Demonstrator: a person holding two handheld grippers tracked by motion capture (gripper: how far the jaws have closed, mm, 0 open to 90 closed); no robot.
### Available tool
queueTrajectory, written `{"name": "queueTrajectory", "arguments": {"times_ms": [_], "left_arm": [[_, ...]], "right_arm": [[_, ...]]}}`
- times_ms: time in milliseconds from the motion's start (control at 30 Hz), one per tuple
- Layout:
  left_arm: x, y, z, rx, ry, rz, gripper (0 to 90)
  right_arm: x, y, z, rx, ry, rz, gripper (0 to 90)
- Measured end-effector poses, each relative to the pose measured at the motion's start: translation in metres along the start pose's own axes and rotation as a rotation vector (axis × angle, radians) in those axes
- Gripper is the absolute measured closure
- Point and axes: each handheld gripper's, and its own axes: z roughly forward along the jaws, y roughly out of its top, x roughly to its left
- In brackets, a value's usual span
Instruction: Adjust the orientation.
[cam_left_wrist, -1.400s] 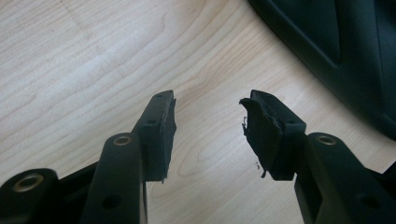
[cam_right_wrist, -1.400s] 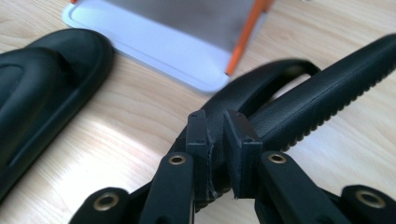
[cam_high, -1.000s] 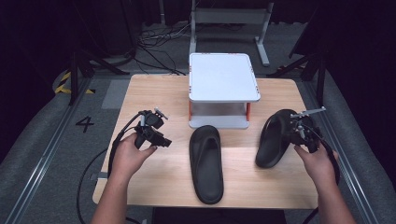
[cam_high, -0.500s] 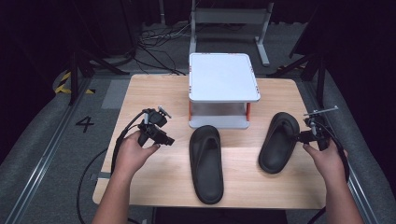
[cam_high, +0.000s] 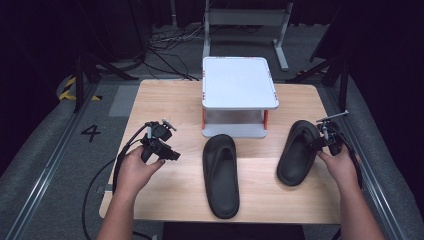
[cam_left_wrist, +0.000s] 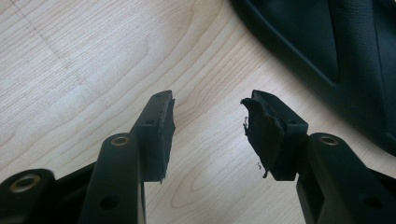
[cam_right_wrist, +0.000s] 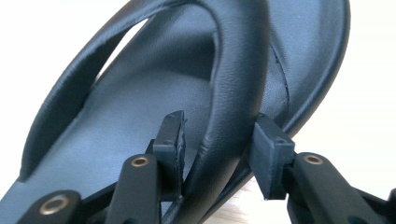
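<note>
- The right gripper has its two black jaws on either side of the strap of the right sandal; the jaws have just been closing, yet a gap shows beside the left pad, so they stand apart around the strap rather than clamped on it
- The strap is smooth, rounded black leather-like material with a faint grain; the footbed under it is matte black with a stitched seam
- That sandal lies flat near the table's right edge, toe pointing away, with the gripper at its outer side
- The left gripper hovers over bare wood, jaws apart with nothing between them; its pad on one jaw is frayed at the rim
- The left sandal, long and oval, lies just beside it at mid-table, not touching
- The table is pale wood with fine grain, open room at its left half
- A white, square two-tier stand sits at the far middle, behind both sandals
</note>
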Motion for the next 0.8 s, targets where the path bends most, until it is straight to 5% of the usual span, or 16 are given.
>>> {"name": "queueTrajectory", "arguments": {"times_ms": [433,567,800], "left_arm": [[-0.001,0.01,0.004,0.008,-0.008,0.021,51.0],[-0.002,0.014,0.005,0.006,-0.013,0.031,51.0],[-0.004,0.017,0.007,0.015,-0.016,0.036,51.0]], "right_arm": [[0.022,-0.009,-0.03,-0.081,0.032,0.022,66.7],[0.038,-0.013,-0.04,-0.087,0.026,-0.012,66.8],[0.08,-0.02,-0.049,-0.105,0.1,-0.096,66.9]]}}
